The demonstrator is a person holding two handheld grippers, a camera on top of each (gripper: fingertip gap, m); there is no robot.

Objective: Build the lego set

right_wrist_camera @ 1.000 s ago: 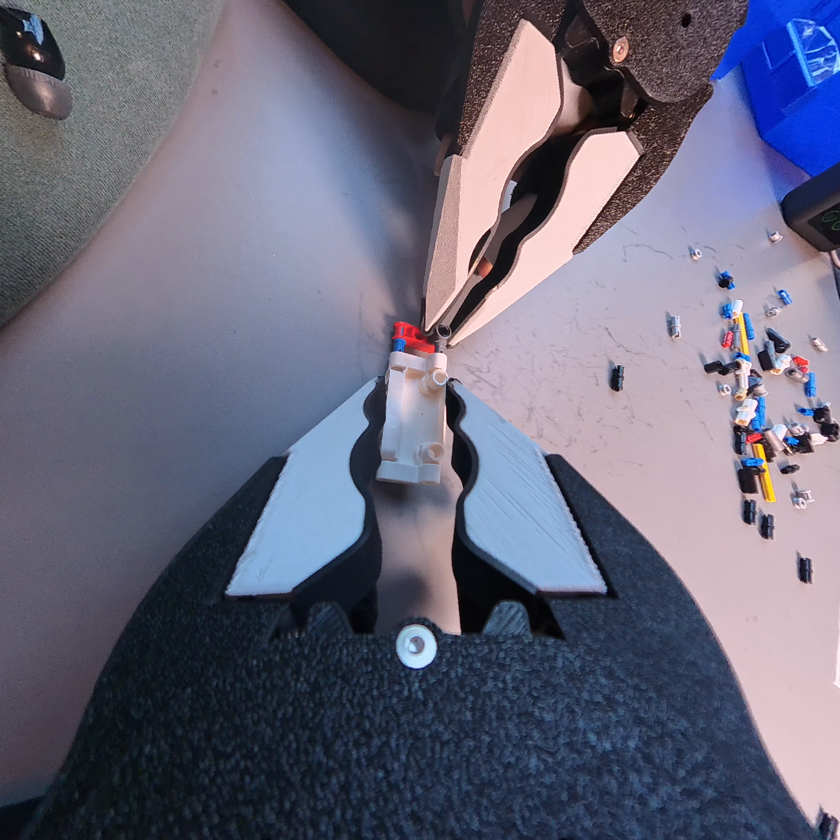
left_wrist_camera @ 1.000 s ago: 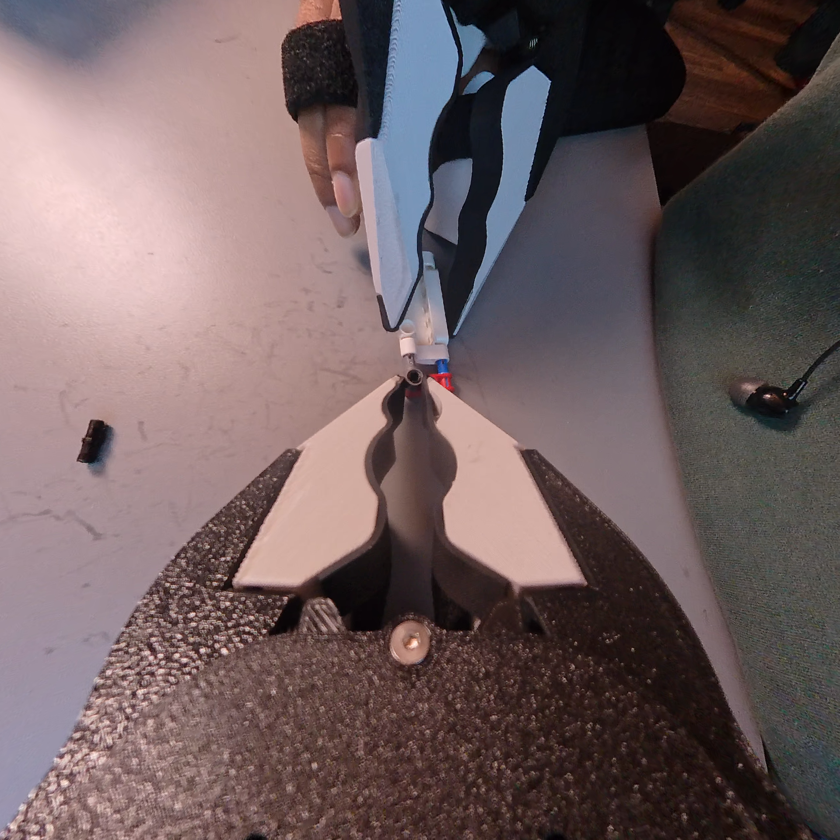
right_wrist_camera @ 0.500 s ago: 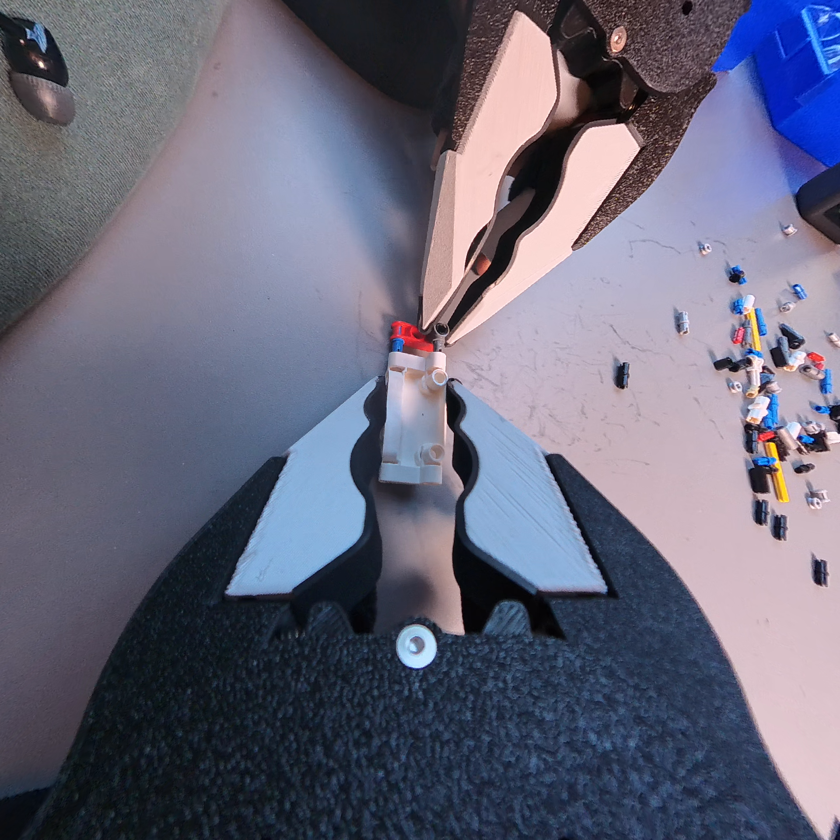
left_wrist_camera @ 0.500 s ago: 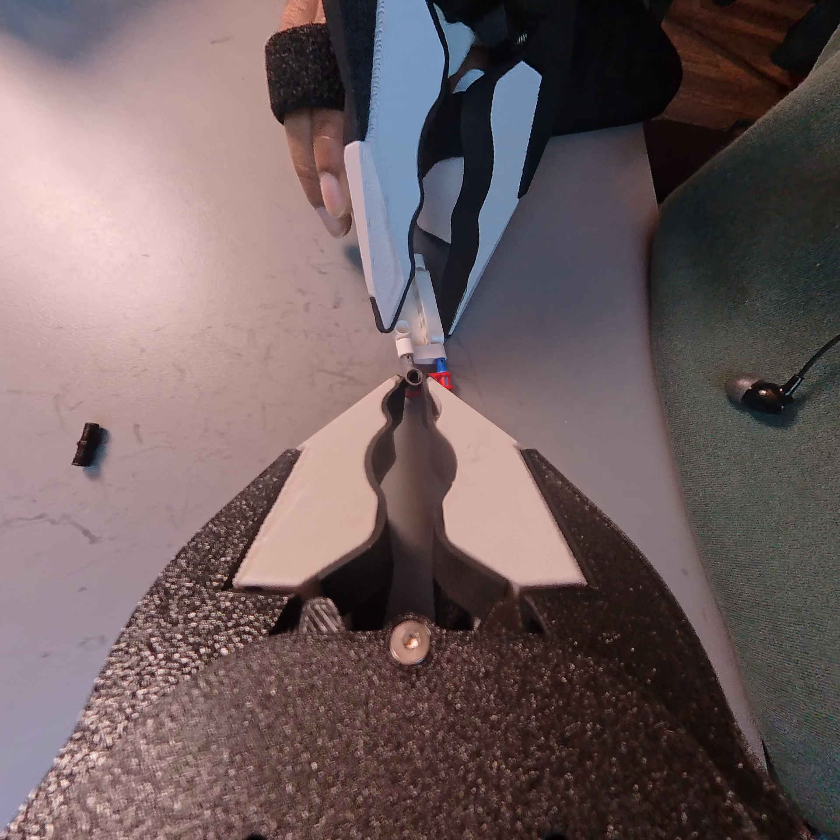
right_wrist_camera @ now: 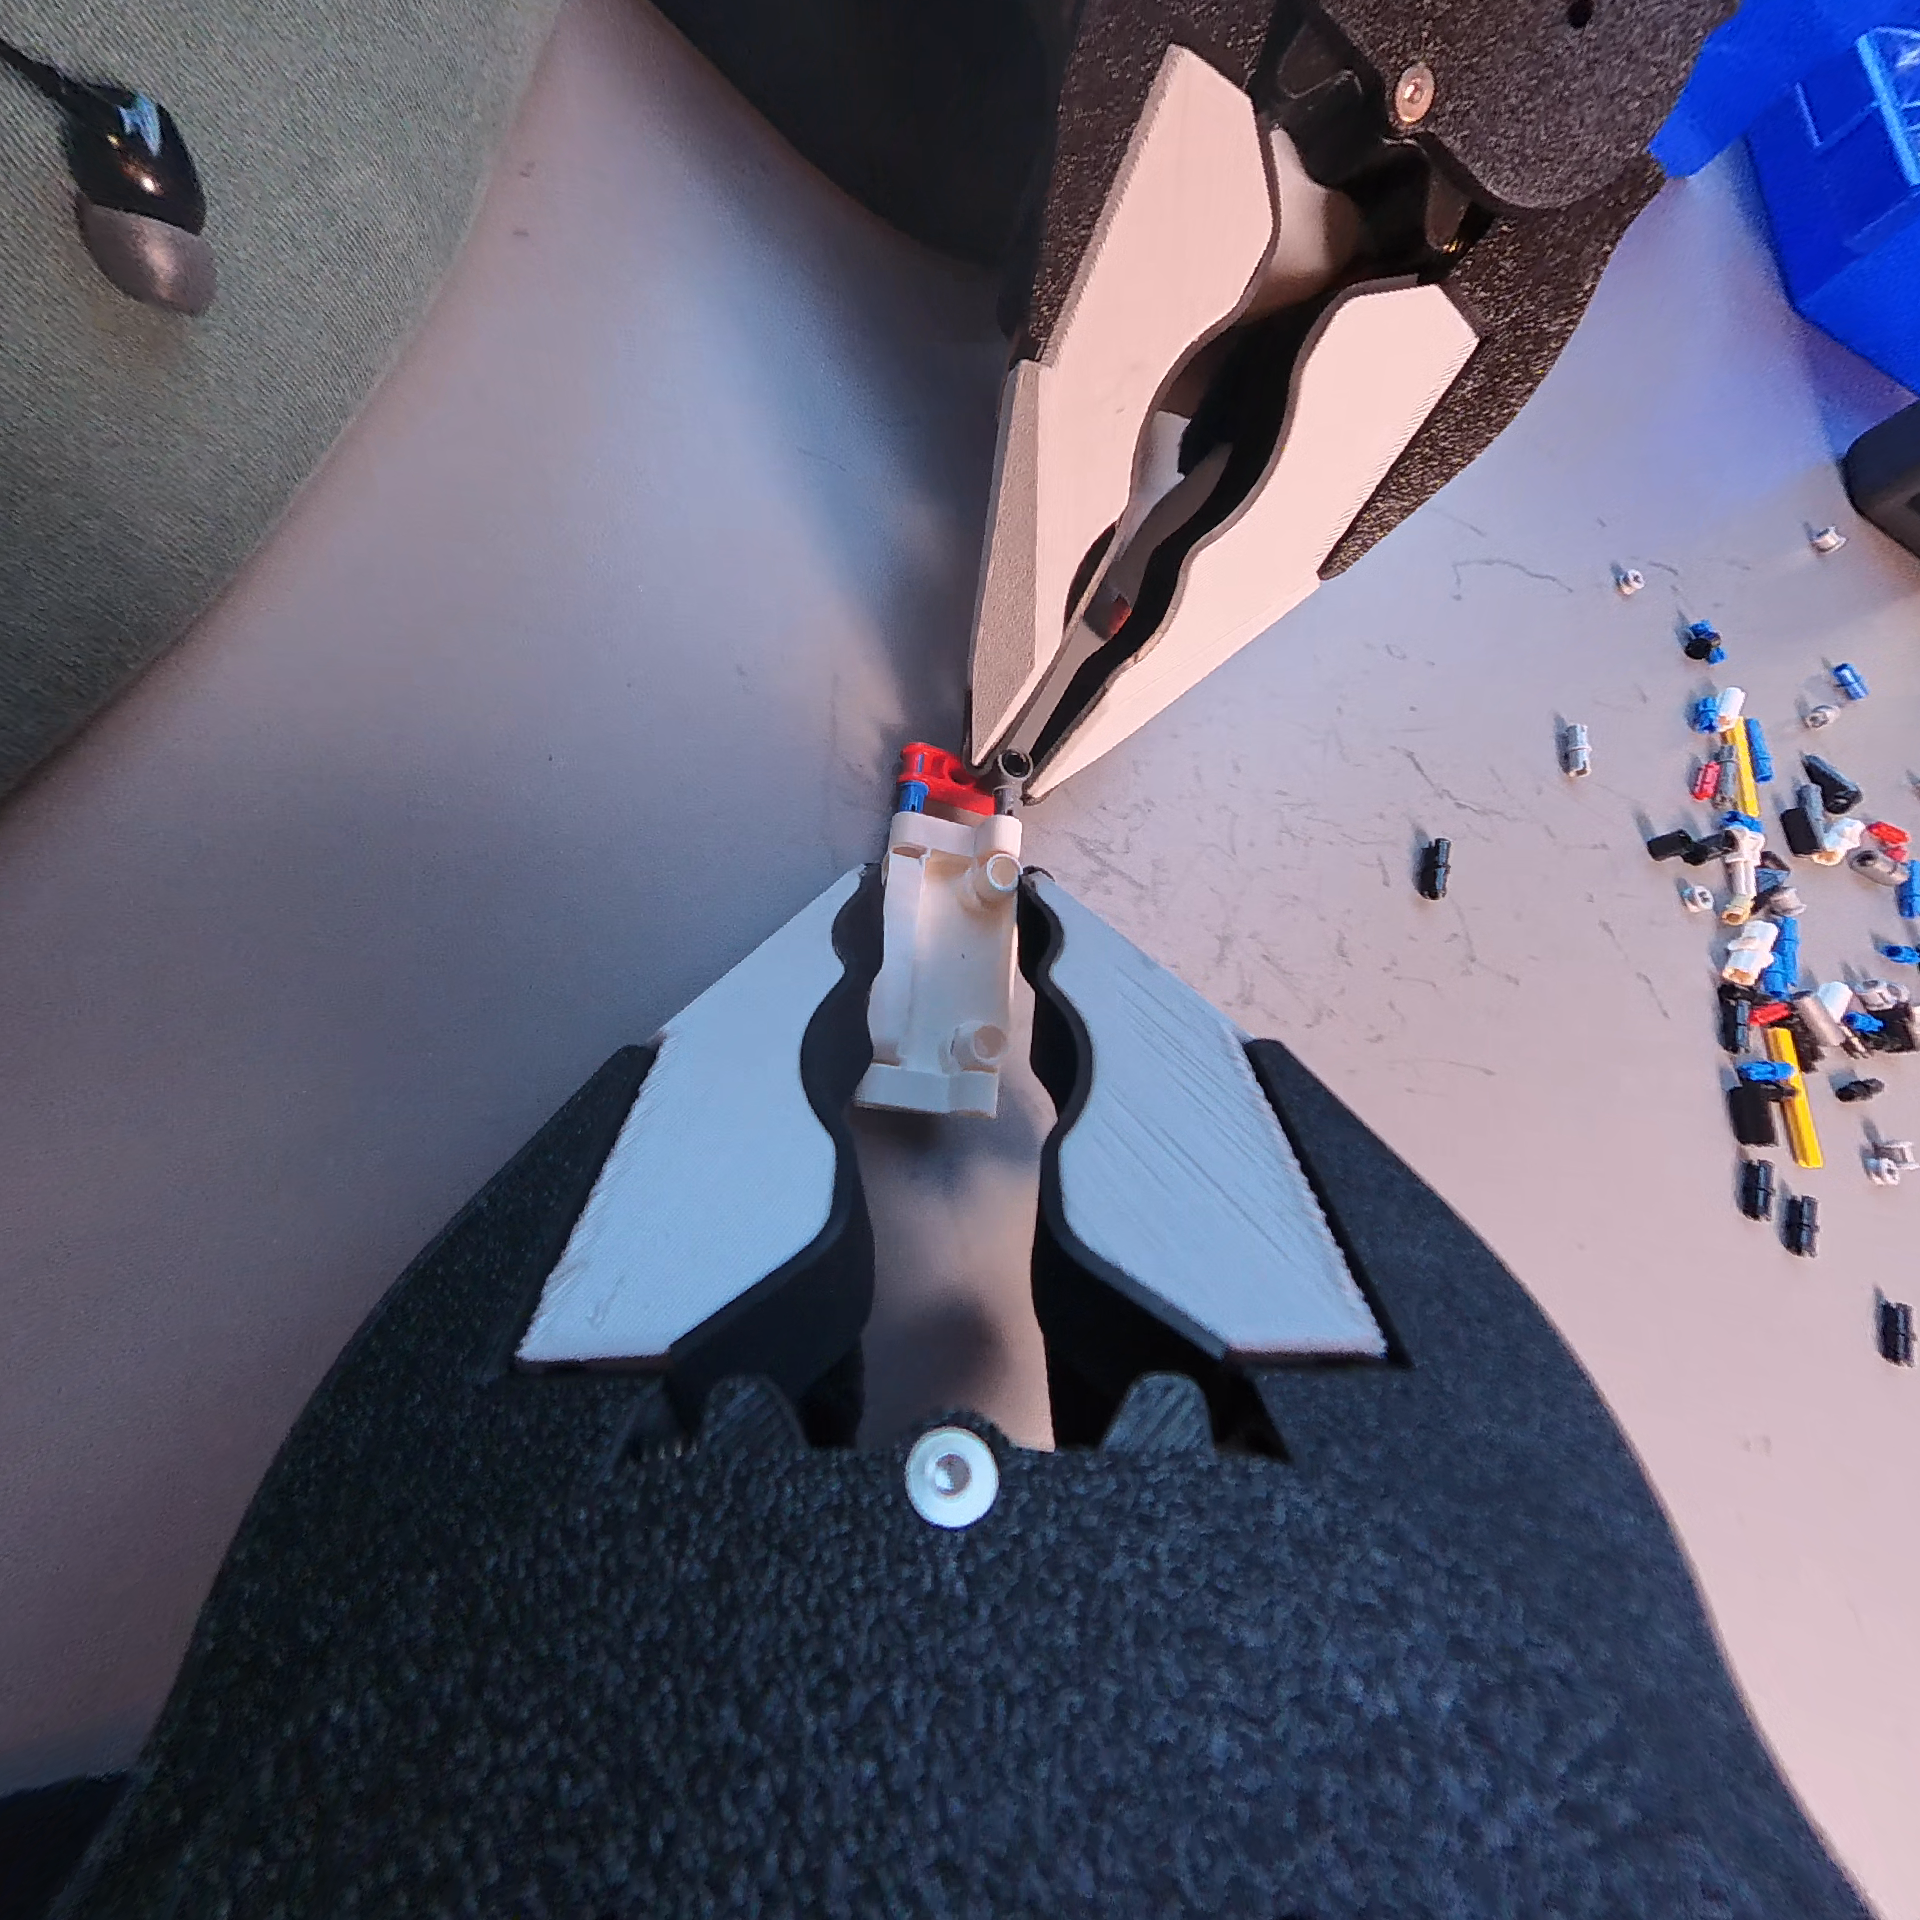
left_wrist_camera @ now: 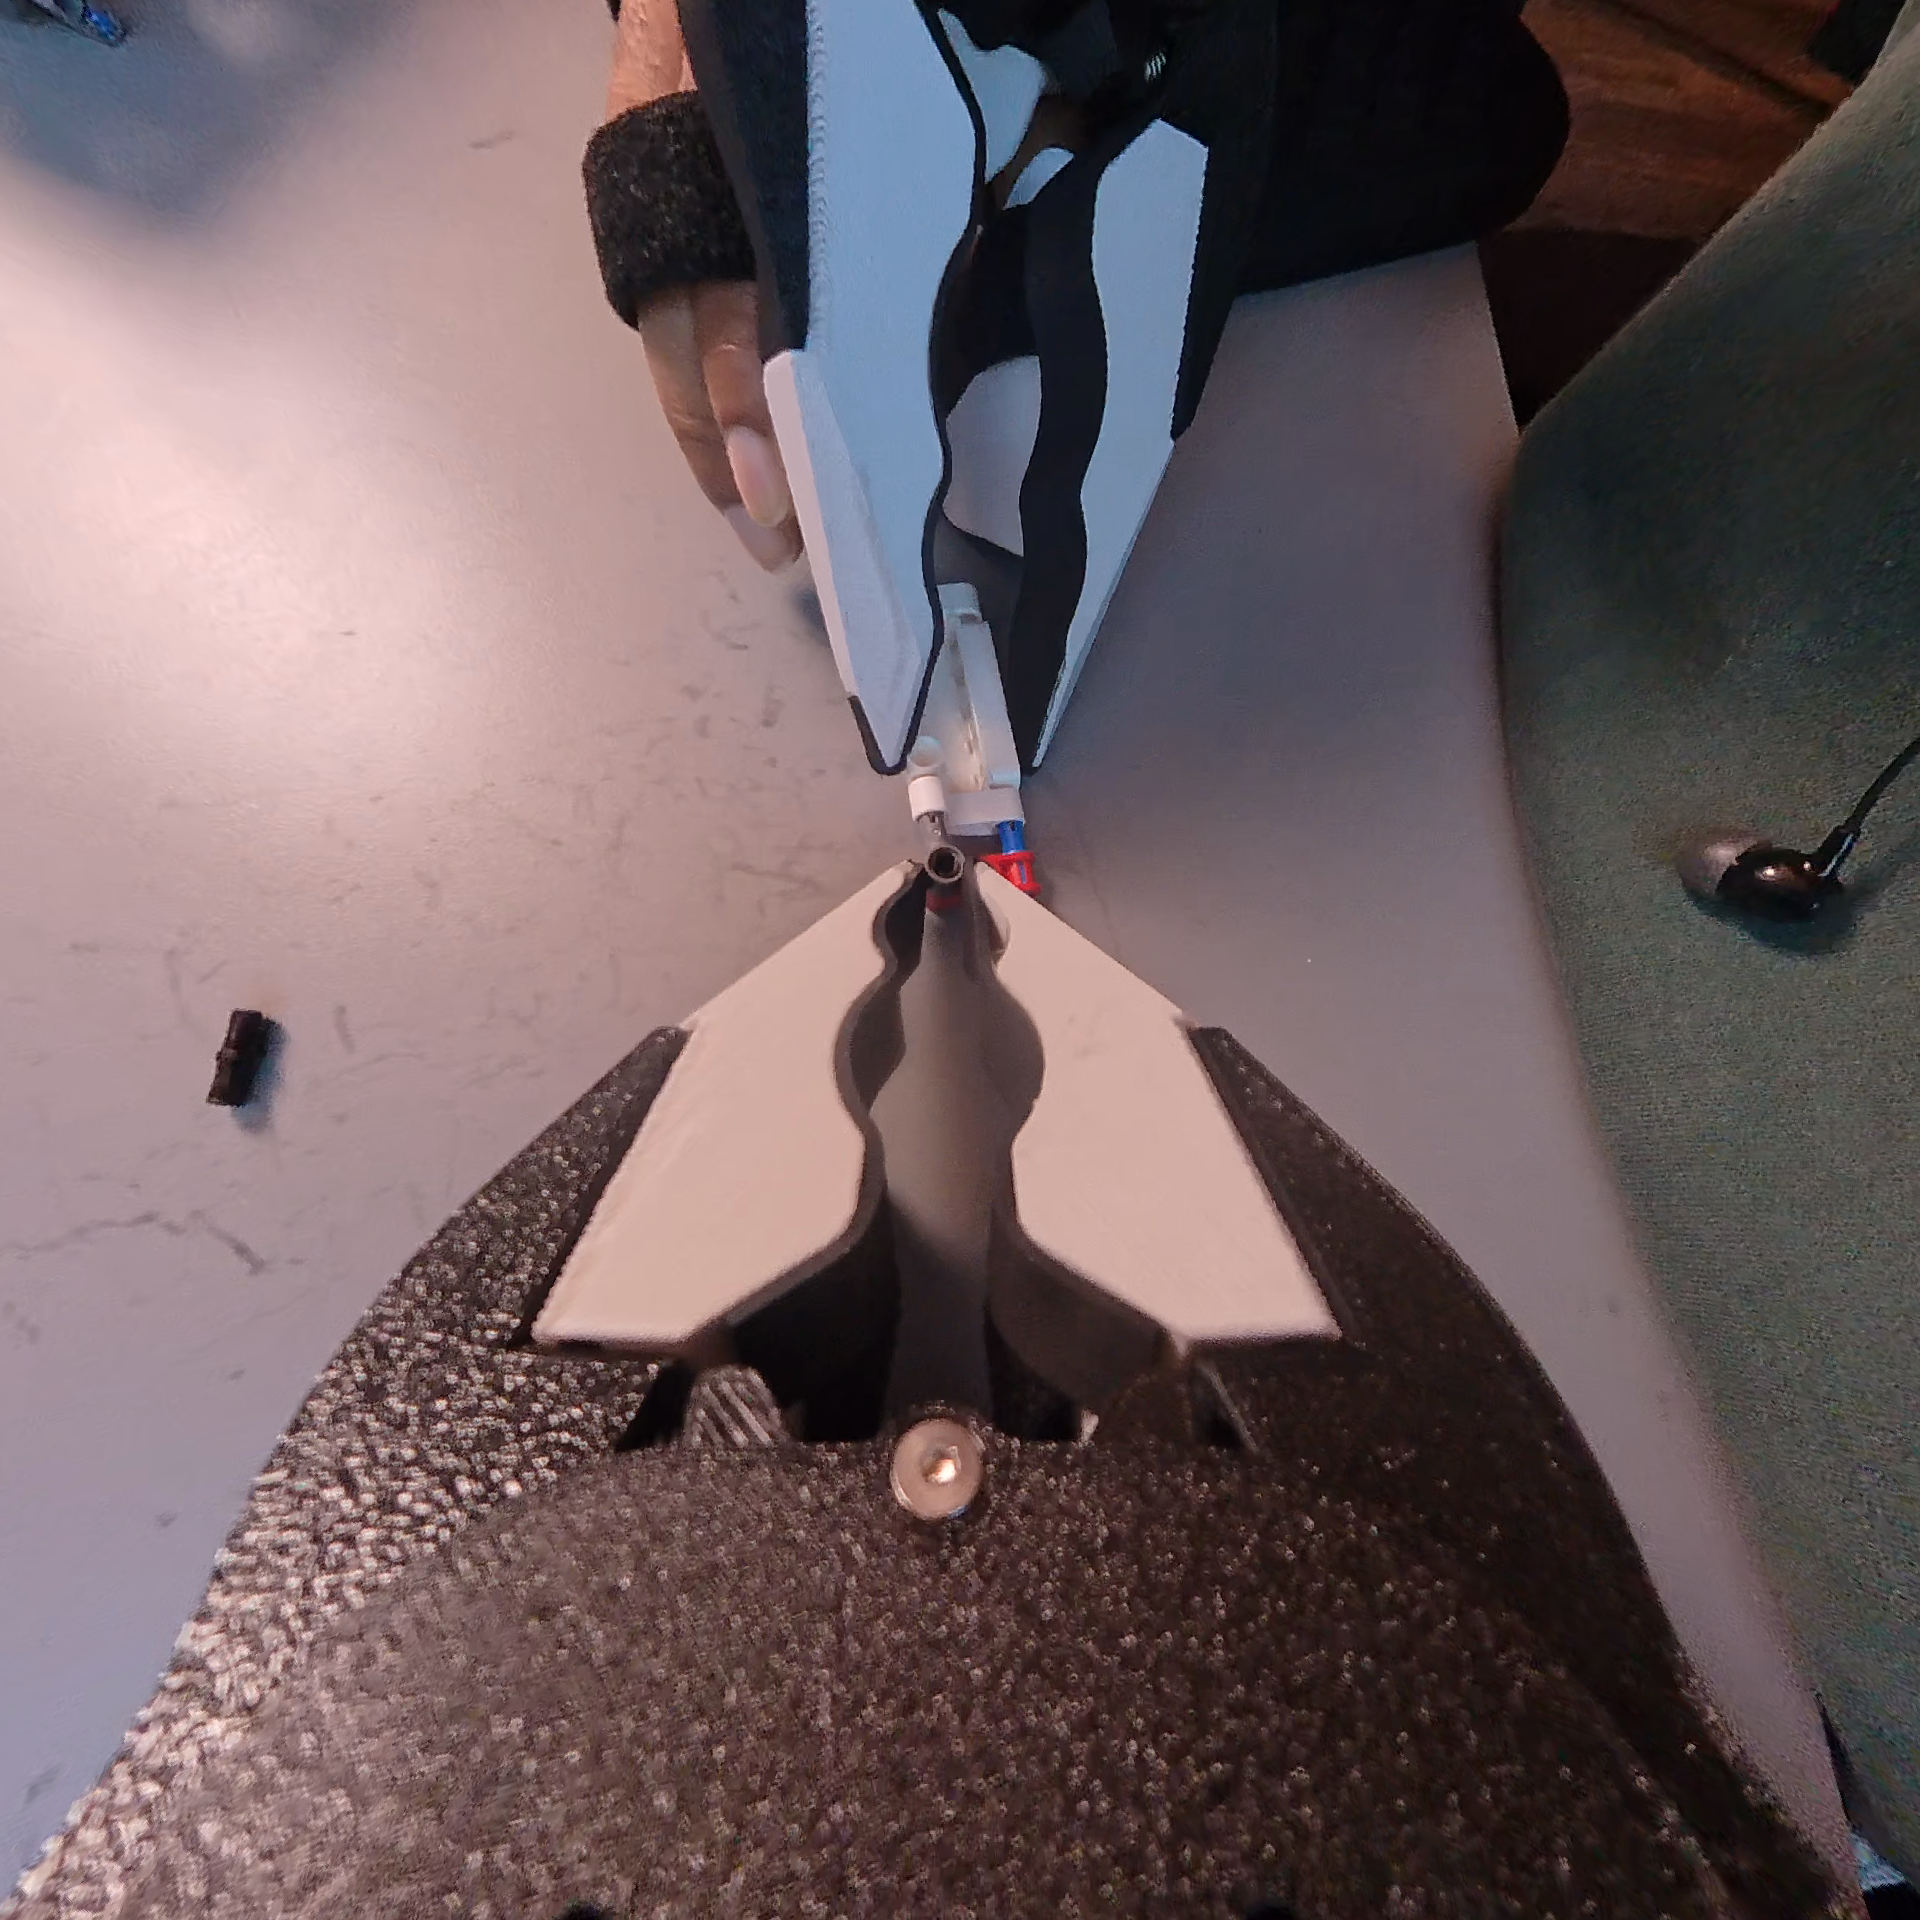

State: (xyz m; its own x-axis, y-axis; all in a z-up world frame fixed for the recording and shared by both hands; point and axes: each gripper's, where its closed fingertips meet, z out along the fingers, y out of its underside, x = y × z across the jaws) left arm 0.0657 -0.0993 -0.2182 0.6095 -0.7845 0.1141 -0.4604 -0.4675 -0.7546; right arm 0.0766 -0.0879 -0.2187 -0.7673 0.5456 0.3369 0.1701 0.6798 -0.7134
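Observation:
My right gripper (right_wrist_camera: 943, 883) is shut on a white lego assembly (right_wrist_camera: 945, 966) with a red piece (right_wrist_camera: 940, 774) and a blue pin (right_wrist_camera: 911, 797) at its far end. My left gripper (left_wrist_camera: 951, 878) is shut on a small dark grey pin (left_wrist_camera: 945, 862), held tip to tip against the white assembly (left_wrist_camera: 971, 727). In the right wrist view the left gripper (right_wrist_camera: 1013, 774) comes down from the top with the pin (right_wrist_camera: 1010, 767) at the assembly's end. In the left wrist view the right gripper (left_wrist_camera: 961, 753) comes from the top, with a person's finger (left_wrist_camera: 727, 436) beside it.
A pile of small loose lego parts (right_wrist_camera: 1787, 935) lies on the grey table (right_wrist_camera: 520, 831) at the right. A single black pin (left_wrist_camera: 239, 1055) lies left of my left gripper. A blue bin (right_wrist_camera: 1829, 156) stands at top right. A green cushion (left_wrist_camera: 1714, 727) holds an earbud (left_wrist_camera: 1756, 883). My two grippers' fingertips are within a few centimetres of each other.
Both grippers stay shut and pressed tip to tip. The two have shifted slightly against each other; the pin stays at the white assembly's end.

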